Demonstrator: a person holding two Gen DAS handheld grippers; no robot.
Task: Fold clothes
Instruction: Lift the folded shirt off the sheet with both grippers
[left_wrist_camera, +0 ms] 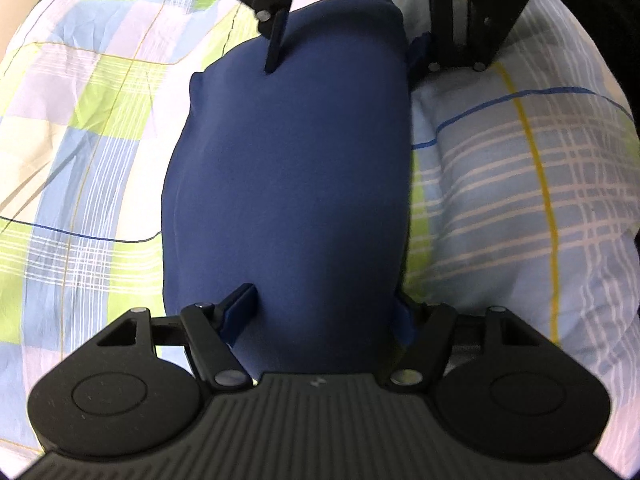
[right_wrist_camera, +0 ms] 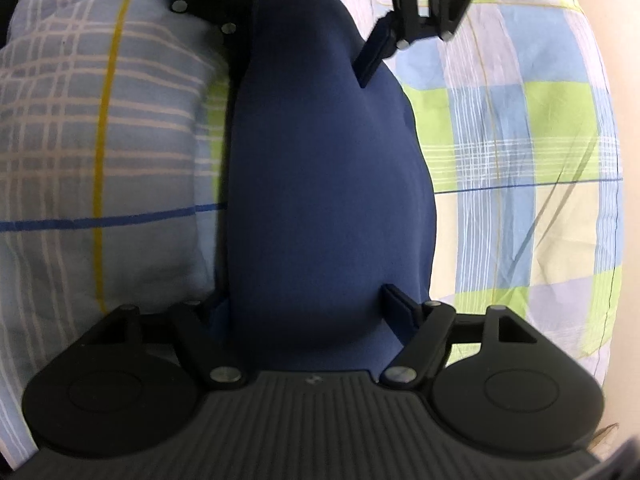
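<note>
Checked bedding [left_wrist_camera: 92, 152] in green, blue and white covers the whole surface, a plump pillow [right_wrist_camera: 80, 160] in the same pattern lying beside a folded navy garment [left_wrist_camera: 288, 184]. Both tools straddle that garment from opposite ends. Spread wide, the left gripper [left_wrist_camera: 324, 312] brackets one end, fingers [left_wrist_camera: 240, 308] against the cloth; the right gripper [right_wrist_camera: 308, 304] stands equally parted around the other.

My folded garment [left_wrist_camera: 288, 200] lies on the bedsheet [left_wrist_camera: 92, 128]. Beside the garment, on my left gripper's [left_wrist_camera: 324, 320] right, a pillow [left_wrist_camera: 520, 184] rests against its edge. My two grippers face each other across the garment, my right gripper [left_wrist_camera: 352, 48] at its far end.
</note>
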